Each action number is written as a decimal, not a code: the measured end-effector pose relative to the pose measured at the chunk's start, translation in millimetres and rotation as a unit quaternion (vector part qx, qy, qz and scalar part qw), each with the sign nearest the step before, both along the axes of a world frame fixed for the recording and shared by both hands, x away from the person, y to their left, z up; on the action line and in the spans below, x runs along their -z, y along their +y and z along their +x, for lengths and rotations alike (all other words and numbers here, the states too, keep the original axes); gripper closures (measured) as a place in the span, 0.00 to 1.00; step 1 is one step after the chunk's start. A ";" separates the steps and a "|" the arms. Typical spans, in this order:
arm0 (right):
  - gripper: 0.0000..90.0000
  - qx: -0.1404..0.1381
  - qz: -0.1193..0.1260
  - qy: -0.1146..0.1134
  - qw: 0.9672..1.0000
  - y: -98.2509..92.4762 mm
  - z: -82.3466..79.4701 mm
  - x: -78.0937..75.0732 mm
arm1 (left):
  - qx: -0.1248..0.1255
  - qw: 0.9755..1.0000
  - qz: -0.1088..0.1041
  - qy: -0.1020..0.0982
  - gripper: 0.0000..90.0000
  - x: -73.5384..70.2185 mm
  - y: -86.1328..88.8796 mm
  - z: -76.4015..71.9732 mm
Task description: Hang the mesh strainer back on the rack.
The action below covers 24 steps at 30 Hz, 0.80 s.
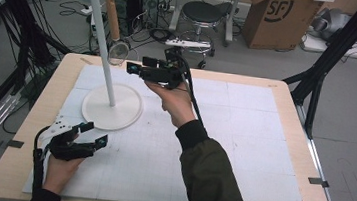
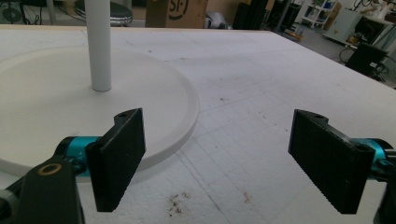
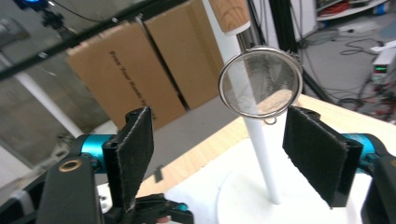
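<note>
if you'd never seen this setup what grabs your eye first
A tall white rack on a round base stands at the table's far left, with a wire-mesh strainer with a wooden handle hanging from its top hooks. The right hand-held gripper is raised toward that strainer, jaws open, while the left hand-held gripper rests low near the base, also open.

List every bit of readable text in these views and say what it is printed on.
"SF": black logo on the cardboard box on the floor beyond the table, cut off at the top edge in the left gripper view.
A slanted line of print on the cardboard sheet in the right gripper view: too blurred to read.
Nothing else is readable.
</note>
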State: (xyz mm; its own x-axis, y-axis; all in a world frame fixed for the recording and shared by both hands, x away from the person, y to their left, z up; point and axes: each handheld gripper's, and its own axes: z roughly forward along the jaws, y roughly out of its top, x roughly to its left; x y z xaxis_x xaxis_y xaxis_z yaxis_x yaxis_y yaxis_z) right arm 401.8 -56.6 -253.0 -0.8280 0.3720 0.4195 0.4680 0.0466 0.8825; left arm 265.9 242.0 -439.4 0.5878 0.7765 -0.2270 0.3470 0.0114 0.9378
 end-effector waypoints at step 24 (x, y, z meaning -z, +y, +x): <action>0.25 0.031 0.023 0.017 0.999 -68.9 -23.4 32.6 | 0.002 1.000 0.007 0.003 0.21 0.9 -4.0 0.5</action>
